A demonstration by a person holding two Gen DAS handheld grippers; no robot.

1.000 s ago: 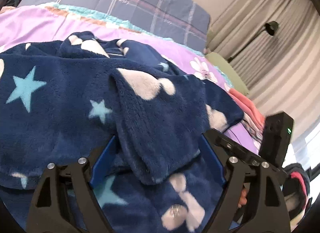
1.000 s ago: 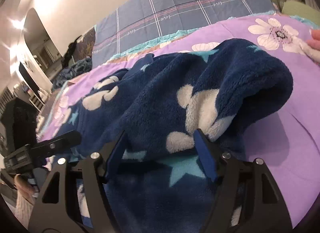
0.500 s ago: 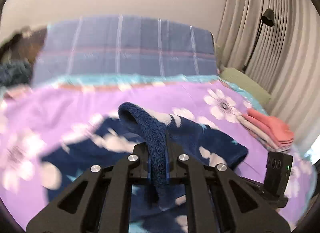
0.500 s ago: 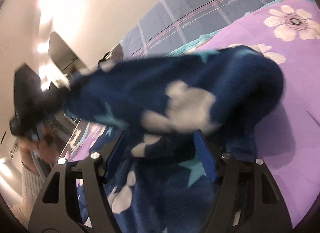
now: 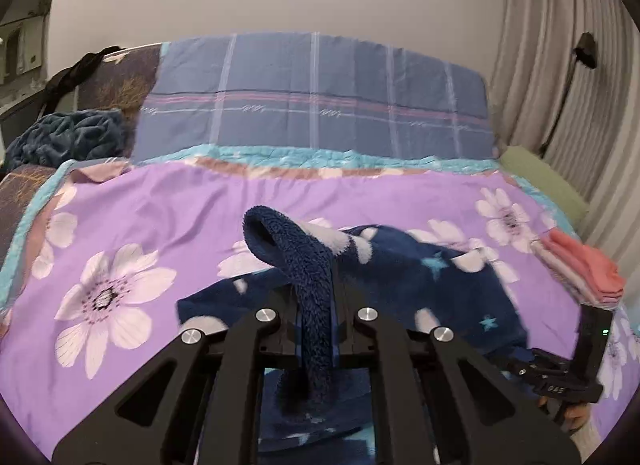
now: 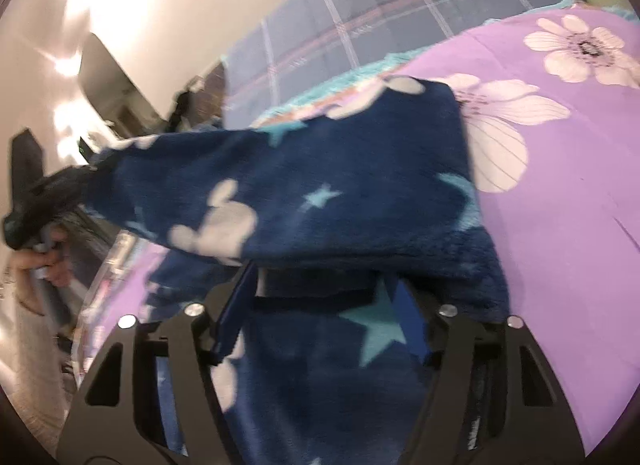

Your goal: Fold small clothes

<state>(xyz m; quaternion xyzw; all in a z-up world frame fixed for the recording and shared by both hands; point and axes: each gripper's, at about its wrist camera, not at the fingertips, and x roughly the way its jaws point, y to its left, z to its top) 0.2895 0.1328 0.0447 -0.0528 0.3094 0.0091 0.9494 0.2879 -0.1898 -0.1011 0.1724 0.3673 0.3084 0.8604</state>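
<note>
Lots of bare purple floral bedspread (image 5: pixel 192 225) toward the bed's head and left edge; a stack of folded pink clothes (image 5: pixel 580 273) sits near the right edge; the navy fleece garment (image 5: pixel 420 277) with stars and pale blobs lies mid-bed, one fold lifted; left claw (image 5: pixel 316 329) is clamped tight on that fold; right claw (image 6: pixel 320 305) has just been closing, fleece between its jaws, can't tell if it's pinching yet.

Open bedspread (image 5: pixel 168 225): lying bare from 9 to 12 o'clock of the fleece garment (image 5: pixel 420 277).
Folded pink stack (image 5: pixel 584 277): sitting at 3 o'clock, blocking that edge.
Plaid pillow (image 5: pixel 312 105): standing across 12 o'clock, closing the far end.
</note>
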